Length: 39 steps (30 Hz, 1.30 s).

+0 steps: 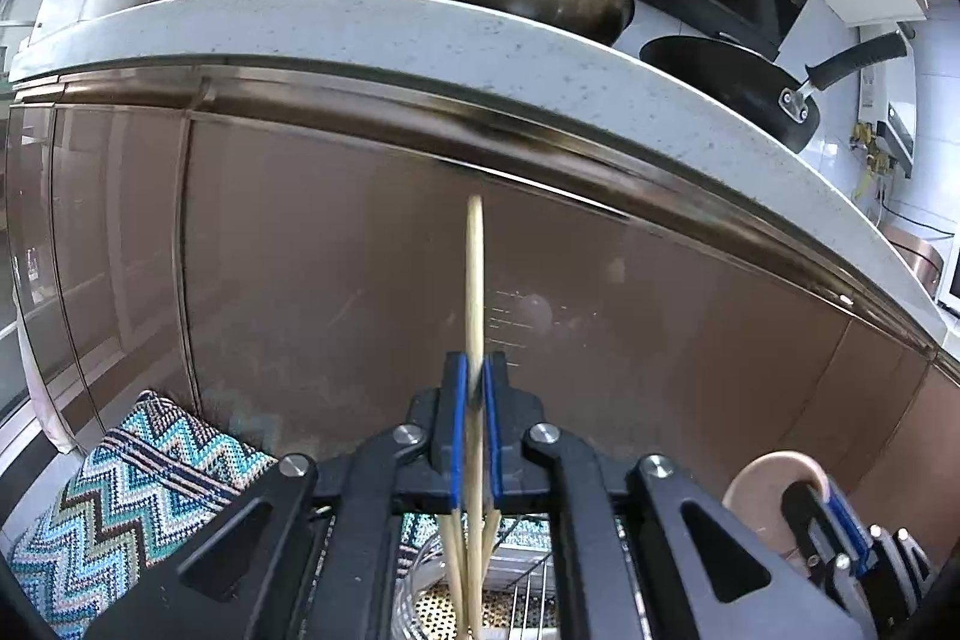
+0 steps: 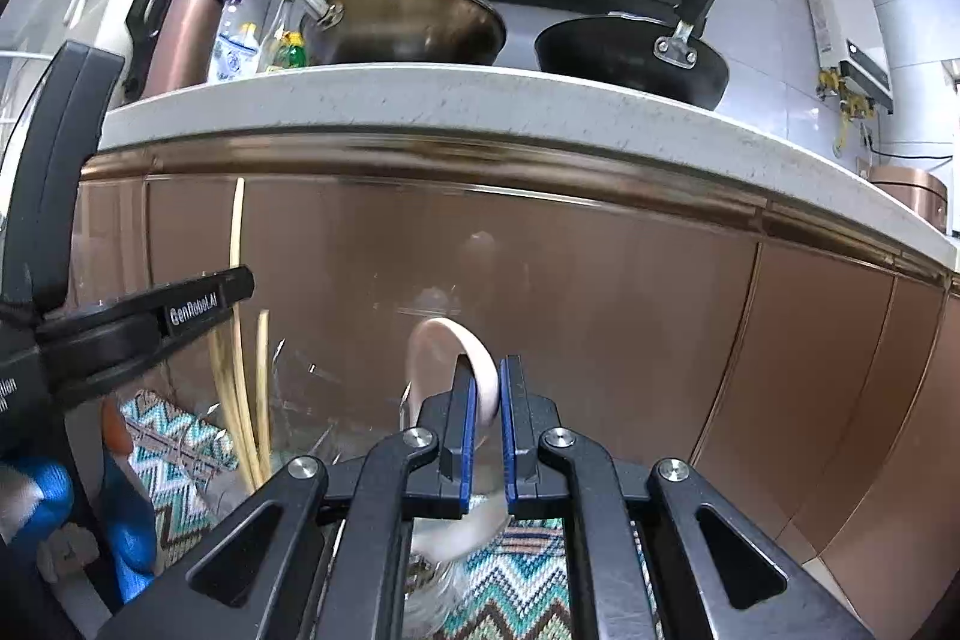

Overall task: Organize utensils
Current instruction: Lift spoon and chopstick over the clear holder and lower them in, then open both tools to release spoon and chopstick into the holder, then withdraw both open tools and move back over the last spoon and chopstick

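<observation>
Several chopsticks (image 1: 474, 292) are clamped between the fingers of the left gripper (image 1: 474, 382) in the left wrist view, pointing toward twelve o'clock against the brown cabinet front (image 1: 336, 268). Below, at six o'clock, a wire rack (image 1: 522, 598) shows between the arms, with a zigzag mat (image 1: 132, 496) at eight o'clock. In my judgement the sorting is midway: both tools carry a utensil and neither is yet stowed.

In the right wrist view, the right gripper (image 2: 487, 382) grasps a pale spoon (image 2: 450, 358) by its bowl rim, with the chopsticks at nine o'clock. On the surface (image 2: 480, 100) overhead sit a steel pan (image 2: 408, 22) and a black pan (image 2: 630, 46), clear of the work. Glassware (image 2: 300, 400) below is too blurred to identify and could obstruct.
</observation>
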{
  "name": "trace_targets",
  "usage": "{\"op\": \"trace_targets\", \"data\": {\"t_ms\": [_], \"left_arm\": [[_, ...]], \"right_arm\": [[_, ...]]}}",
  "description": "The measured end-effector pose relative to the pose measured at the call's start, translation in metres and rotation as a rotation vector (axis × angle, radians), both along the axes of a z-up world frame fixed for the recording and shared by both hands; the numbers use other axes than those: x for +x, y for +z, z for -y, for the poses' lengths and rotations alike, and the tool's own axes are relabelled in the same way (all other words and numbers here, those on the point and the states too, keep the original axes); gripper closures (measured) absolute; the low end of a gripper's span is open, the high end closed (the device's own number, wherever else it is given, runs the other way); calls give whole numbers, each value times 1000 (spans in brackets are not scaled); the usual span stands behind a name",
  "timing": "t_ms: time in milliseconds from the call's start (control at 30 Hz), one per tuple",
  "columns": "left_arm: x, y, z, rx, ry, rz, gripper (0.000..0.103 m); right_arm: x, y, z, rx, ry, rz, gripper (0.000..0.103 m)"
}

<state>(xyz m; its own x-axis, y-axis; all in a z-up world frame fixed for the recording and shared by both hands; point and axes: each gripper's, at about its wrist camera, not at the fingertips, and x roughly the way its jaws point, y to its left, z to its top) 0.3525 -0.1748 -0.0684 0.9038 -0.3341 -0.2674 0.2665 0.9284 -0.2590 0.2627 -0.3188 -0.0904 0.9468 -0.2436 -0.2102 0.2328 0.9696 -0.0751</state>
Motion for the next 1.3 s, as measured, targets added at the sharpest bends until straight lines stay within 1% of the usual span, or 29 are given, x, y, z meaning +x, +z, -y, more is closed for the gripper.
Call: {"op": "trace_targets", "data": {"t_ms": [100,200,233,267,333,367,500,633,700,767,833,933,1033,1133,1233,1300], "left_arm": [[-5,-1,-3,6,-16,-9,96],[-11,0,-7,21,-25,-15,94],[-14,1,-9,24,-25,-16,93],[-18,2,-11,24,-25,-17,91],[-24,5,-18,17,-24,-23,86],[-29,8,-23,12,-22,-25,84],[-49,25,-43,12,1,-12,84],[-71,45,-65,33,30,-11,78],[-90,55,-77,55,54,-14,74],[-106,60,-86,81,82,-26,65],[-126,62,-95,94,91,-36,64],[-158,63,-105,141,102,-50,64],[-182,64,-110,179,110,-55,63],[-200,62,-114,201,112,-65,61],[-217,61,-118,221,119,-60,59],[-226,60,-121,238,121,-63,59]], "right_arm": [[-3,-5,0,19,7,-18,94],[-6,-5,-1,37,24,-35,89],[-8,-5,-1,42,28,-38,81],[-9,-4,-1,47,30,-38,70],[-14,0,-1,55,30,-31,66],[-16,2,-1,55,28,-29,66],[-29,14,1,73,20,-22,66],[-48,29,3,92,16,-8,66],[-58,38,3,97,14,-7,66],[-72,46,3,107,19,-9,65],[-85,52,1,124,32,-20,64],[-105,58,-4,140,42,-41,63],[-125,59,-7,160,54,-67,58],[-143,57,-11,173,61,-89,56],[-157,52,-14,188,66,-110,52],[-165,49,-17,195,73,-127,52]]}}
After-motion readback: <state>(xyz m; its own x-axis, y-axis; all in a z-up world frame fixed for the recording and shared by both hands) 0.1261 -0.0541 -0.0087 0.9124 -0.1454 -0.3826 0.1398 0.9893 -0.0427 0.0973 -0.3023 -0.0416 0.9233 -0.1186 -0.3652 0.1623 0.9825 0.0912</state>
